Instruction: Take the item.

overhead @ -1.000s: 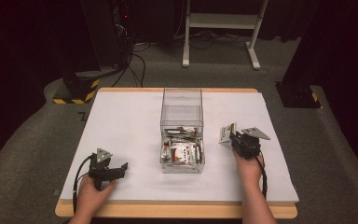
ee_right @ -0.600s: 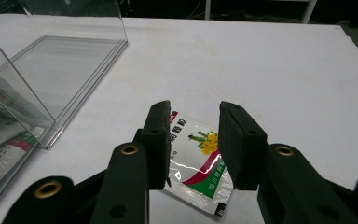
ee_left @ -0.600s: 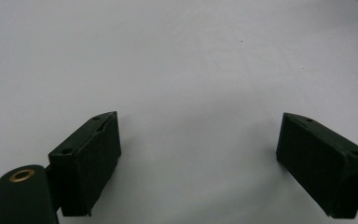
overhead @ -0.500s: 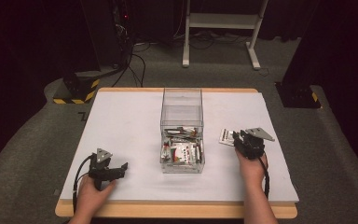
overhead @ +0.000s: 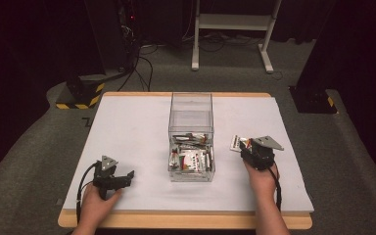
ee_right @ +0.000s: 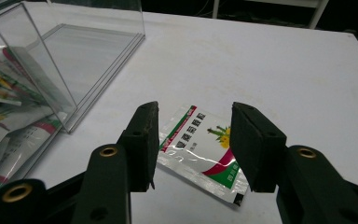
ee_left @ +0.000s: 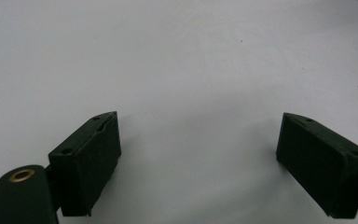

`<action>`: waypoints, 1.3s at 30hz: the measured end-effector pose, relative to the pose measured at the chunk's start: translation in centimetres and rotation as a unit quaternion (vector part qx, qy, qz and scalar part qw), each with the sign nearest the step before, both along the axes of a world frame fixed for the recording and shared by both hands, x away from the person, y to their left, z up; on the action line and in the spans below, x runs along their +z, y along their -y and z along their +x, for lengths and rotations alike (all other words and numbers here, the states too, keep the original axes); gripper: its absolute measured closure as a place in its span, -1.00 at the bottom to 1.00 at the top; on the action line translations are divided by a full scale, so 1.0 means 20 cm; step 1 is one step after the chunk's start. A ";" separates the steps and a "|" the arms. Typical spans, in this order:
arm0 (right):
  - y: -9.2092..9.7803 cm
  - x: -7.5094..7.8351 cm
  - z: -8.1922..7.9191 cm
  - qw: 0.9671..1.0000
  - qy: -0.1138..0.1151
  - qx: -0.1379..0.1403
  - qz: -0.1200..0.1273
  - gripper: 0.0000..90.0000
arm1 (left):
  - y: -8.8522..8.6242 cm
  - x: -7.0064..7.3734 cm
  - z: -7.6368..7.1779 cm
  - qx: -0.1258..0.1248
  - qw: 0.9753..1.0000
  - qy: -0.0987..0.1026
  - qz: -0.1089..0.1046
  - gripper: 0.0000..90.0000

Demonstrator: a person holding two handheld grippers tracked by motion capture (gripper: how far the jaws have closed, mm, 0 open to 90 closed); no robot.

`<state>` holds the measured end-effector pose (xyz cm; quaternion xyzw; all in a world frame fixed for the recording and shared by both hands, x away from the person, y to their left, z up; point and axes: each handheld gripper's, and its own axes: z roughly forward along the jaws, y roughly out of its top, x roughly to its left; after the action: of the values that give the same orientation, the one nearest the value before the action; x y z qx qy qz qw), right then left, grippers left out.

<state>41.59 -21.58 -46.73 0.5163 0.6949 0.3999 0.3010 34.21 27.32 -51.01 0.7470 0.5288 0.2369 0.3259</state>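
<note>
Since a second ago the right gripper dropped its sachet mid-frame beside the clear box; now part-open, empty. Left gripper gapes wide, empty.

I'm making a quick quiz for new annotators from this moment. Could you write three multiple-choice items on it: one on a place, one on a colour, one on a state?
1. Where does the loose packet lie?
A. inside the clear box
B. on the table, right of the clear box
C. on the floor

2. What colour is the table cover?
A. white
B. green
C. red

3. How does the left tool stand?
A. shut on a packet
B. open, with nothing between its jaws
C. shut, empty

Answers: 1 B, it lies flat on the cover before the right tool. 2 A, the sheet shows white. 3 B, bare cover shows between its wide-apart jaws.
</note>
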 end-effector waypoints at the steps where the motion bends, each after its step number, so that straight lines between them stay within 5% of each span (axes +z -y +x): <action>1: -0.01 0.00 -0.01 1.000 -0.001 0.002 -0.001 0.15 | 0.00 0.00 0.00 -0.001 1.000 0.000 0.001 -0.69; 20: -0.19 -0.07 -0.13 0.997 -0.039 0.060 -0.021 -0.10 | 0.00 0.00 0.00 -0.001 1.000 -0.001 0.001 -0.69; 30: -0.28 -0.17 -0.23 0.989 -0.099 0.103 -0.045 -0.26 | 0.00 0.00 0.00 -0.002 1.000 -0.001 0.003 -0.69; 32: -0.30 -0.18 -0.24 0.988 -0.103 0.099 -0.060 -0.31 | 0.00 0.00 0.00 -0.002 1.000 -0.001 0.001 -0.69; 39: -0.29 -0.19 -0.23 0.988 -0.108 0.097 -0.052 -0.34 | 0.00 0.00 0.00 -0.001 1.000 -0.001 0.001 -0.69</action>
<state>36.89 -15.71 -50.44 0.4709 0.7897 0.3324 0.2100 34.22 27.34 -51.00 0.7479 0.5281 0.2368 0.3251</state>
